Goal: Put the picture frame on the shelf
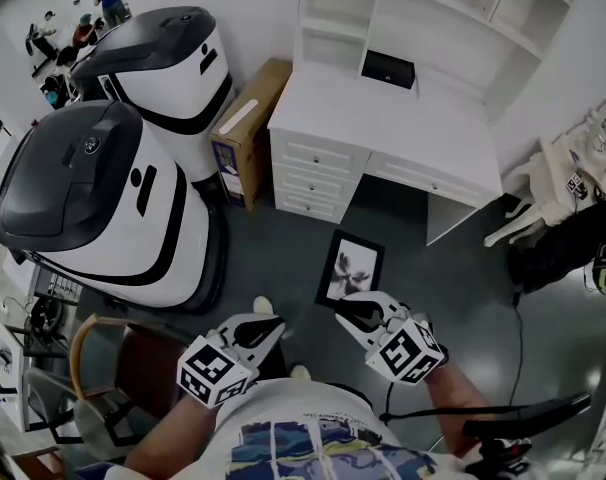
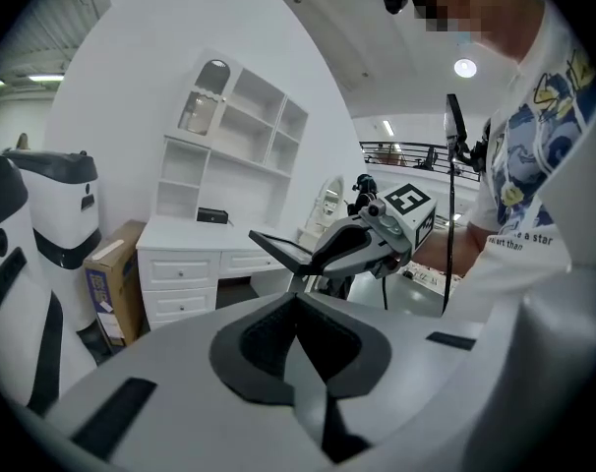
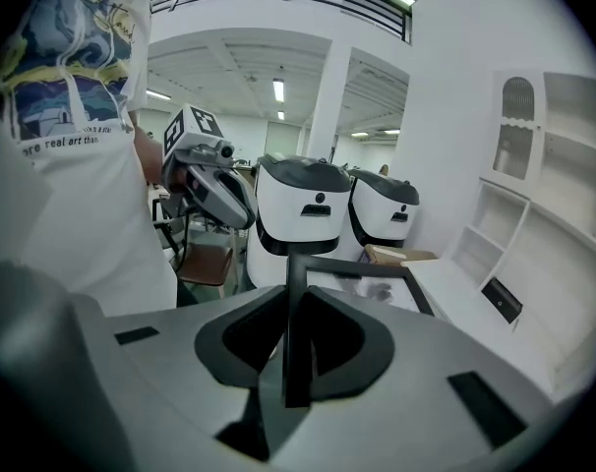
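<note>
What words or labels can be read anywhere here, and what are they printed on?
"real art than": person's white T-shirt, right gripper view.
"a star": same T-shirt, left gripper view.
Cardboard box label: too small to read.
Print on the white bags: too blurred to read.
Picture frame: an image, no words that I can make out.

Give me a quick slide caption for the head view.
Right gripper holds the black picture frame by its edge, white desk with shelves ahead; left gripper empty beside it.
</note>
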